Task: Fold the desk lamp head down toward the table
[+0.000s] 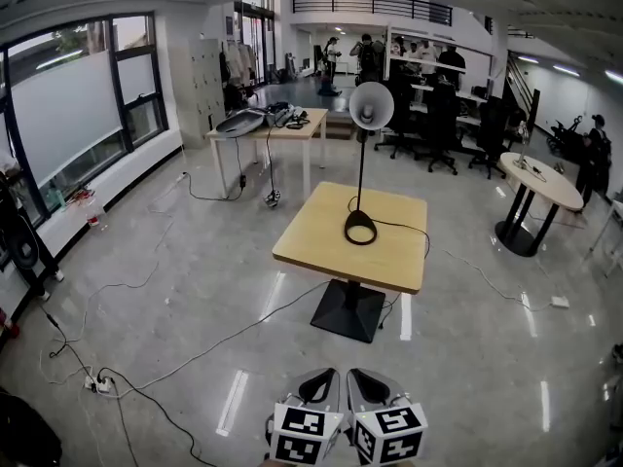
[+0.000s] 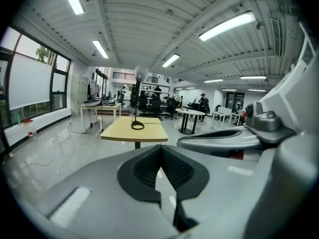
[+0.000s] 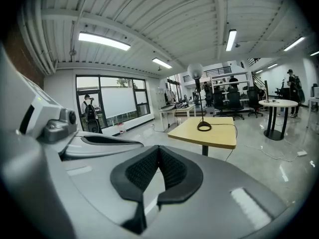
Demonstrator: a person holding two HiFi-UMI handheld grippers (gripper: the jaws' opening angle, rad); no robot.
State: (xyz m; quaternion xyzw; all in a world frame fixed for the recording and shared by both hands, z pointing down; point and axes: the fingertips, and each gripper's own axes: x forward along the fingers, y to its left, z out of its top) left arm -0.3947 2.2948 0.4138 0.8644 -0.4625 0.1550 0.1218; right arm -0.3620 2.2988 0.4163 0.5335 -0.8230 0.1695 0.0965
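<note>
Lamp [image 1: 361, 173] upright near middle of table [image 1: 316, 241], pole vertical, head [image 1: 371, 105] on top facing person. Base well inside table edges. Open floor around table. Left gripper [image 2: 160, 153], right gripper [image 3: 158, 156]: jaws pressed together, empty, well apart from lamp.

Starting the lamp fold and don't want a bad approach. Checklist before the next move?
1. Start pose: ok. The pale dome-headed desk lamp on a black stem stands upright on the square light-wood table, head not yet folded.
2. Lamp within reach: not ok. It stands well away across the grey floor from both grippers.
3. Left gripper empty: ok. Its jaws are together with nothing between.
4. Right gripper empty: ok. Its jaws are together with nothing between.
5. Jaws ready to grasp: not ok. Both are shut.
6. Thin black cable free to follow: cannot tell. It runs off the table's edge.
</note>
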